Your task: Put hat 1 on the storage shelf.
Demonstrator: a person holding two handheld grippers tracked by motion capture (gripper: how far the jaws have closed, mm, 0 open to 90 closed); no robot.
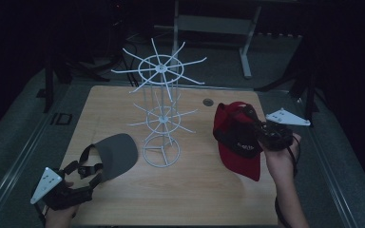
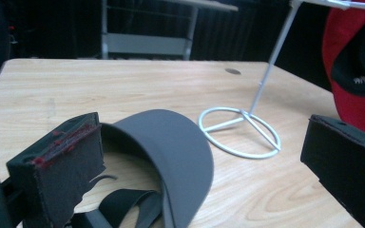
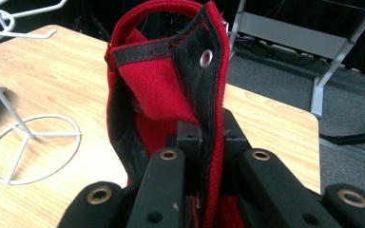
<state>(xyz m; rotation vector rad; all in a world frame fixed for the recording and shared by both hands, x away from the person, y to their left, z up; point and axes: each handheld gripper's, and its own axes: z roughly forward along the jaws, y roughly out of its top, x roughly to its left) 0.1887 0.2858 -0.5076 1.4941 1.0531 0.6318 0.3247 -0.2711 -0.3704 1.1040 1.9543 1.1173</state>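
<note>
A red cap with black trim (image 1: 237, 137) hangs above the table's right side, and my right gripper (image 1: 261, 134) is shut on its rim. In the right gripper view the cap's red and black fabric (image 3: 171, 85) stands pinched between the jaws. A grey visor with a black strap (image 1: 116, 154) lies on the table at the front left. My left gripper (image 1: 92, 183) is open just behind it, jaws wide on either side of the visor (image 2: 171, 152). A white wire hat rack (image 1: 161, 109) stands mid-table.
The wooden table (image 1: 180, 194) has a small round hole (image 1: 208, 102) near its far edge. The rack's ring base (image 2: 240, 130) sits right of the visor. A metal frame with legs (image 1: 247, 42) stands beyond the table on grey floor.
</note>
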